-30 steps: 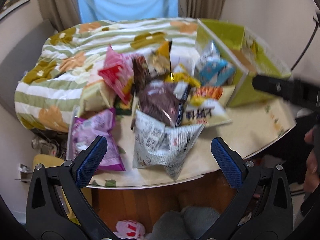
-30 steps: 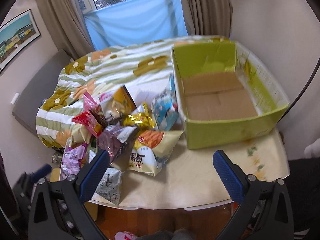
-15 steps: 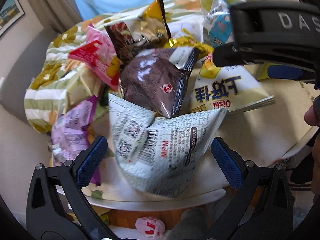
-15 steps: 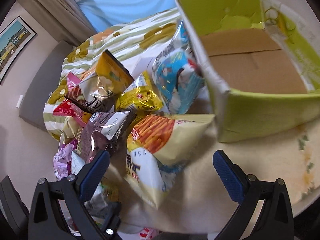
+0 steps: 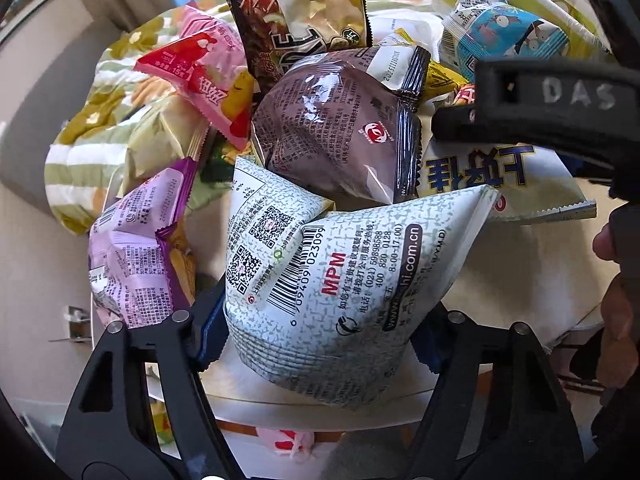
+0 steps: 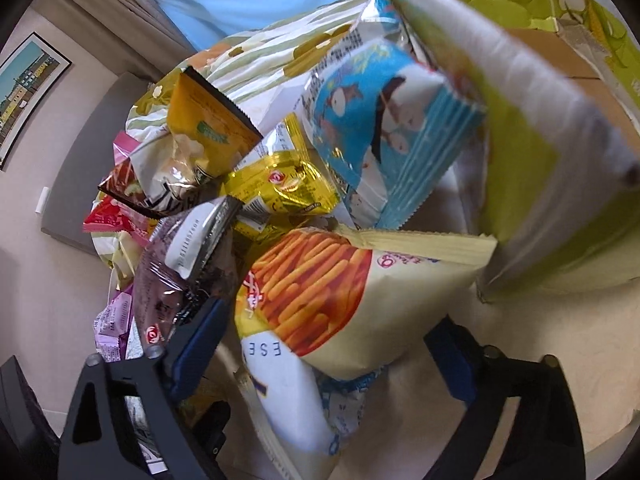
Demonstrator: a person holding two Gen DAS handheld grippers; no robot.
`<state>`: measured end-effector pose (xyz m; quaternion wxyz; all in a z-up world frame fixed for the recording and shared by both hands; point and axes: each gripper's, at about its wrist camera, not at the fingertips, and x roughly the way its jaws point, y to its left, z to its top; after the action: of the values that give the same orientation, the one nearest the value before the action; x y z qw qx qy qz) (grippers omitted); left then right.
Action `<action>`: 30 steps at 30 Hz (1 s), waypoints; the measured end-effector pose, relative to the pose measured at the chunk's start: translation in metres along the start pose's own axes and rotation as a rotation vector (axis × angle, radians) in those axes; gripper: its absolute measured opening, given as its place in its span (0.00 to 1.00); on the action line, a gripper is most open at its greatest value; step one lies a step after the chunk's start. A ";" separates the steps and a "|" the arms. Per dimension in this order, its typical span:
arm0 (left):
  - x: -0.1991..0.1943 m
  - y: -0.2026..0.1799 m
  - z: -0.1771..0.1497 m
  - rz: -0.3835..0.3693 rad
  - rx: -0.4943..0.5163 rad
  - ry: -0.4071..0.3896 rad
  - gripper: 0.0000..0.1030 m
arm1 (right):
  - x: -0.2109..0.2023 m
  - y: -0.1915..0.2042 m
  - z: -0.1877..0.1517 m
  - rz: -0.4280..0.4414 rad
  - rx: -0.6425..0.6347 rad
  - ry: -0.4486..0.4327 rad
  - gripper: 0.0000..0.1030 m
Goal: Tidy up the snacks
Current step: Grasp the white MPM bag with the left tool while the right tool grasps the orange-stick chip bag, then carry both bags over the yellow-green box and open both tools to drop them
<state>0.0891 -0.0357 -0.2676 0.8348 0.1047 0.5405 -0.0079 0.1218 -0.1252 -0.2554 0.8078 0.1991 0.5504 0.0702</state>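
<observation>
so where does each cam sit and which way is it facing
Left wrist: on the left gripper, looking steeply down at the grey-white bag between its closing jaws; a hand shows at right.
Right wrist: on the right gripper, facing down at the yellow bag, jaws closing; no hand visible.
Shared: brown bag and blue bag.

Grey-speckled white packet (image 5: 344, 280), glossy brown bag (image 5: 340, 128), pink pouch (image 5: 200, 76), lime-green box (image 6: 520, 208), floral striped cloth (image 5: 92, 120)

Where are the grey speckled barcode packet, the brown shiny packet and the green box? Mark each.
grey speckled packet (image 5: 344, 280), left wrist view, printed back face.
brown packet (image 5: 336, 128), left wrist view, bulging middle.
green box (image 6: 532, 184), right wrist view, near outer wall.
</observation>
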 end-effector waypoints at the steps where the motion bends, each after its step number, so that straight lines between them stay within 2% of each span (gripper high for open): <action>1: 0.000 0.001 0.000 -0.003 -0.001 -0.001 0.68 | 0.000 0.000 -0.001 0.002 -0.002 -0.001 0.78; 2: -0.002 0.002 0.001 -0.008 -0.003 -0.003 0.67 | 0.000 0.000 -0.001 0.005 -0.004 0.001 0.72; 7: -0.010 0.010 0.002 -0.028 -0.016 -0.022 0.67 | -0.006 0.001 -0.005 0.000 -0.014 -0.006 0.60; 18: -0.044 0.021 -0.008 -0.066 0.013 -0.099 0.67 | -0.039 0.021 -0.023 -0.035 -0.006 -0.079 0.59; 22: -0.065 0.027 -0.005 -0.056 0.025 -0.143 0.67 | -0.061 0.026 -0.028 -0.044 -0.024 -0.115 0.58; 26: -0.094 0.038 0.011 -0.044 0.038 -0.215 0.67 | -0.090 0.039 -0.024 -0.057 -0.059 -0.158 0.59; 30: -0.122 0.043 0.033 -0.086 0.047 -0.259 0.67 | -0.124 0.050 -0.014 -0.061 -0.089 -0.206 0.59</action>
<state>0.0734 -0.0121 -0.1369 0.8938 0.0991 0.4318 -0.0696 0.0664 -0.1172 -0.1332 0.8698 0.1526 0.4666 0.0492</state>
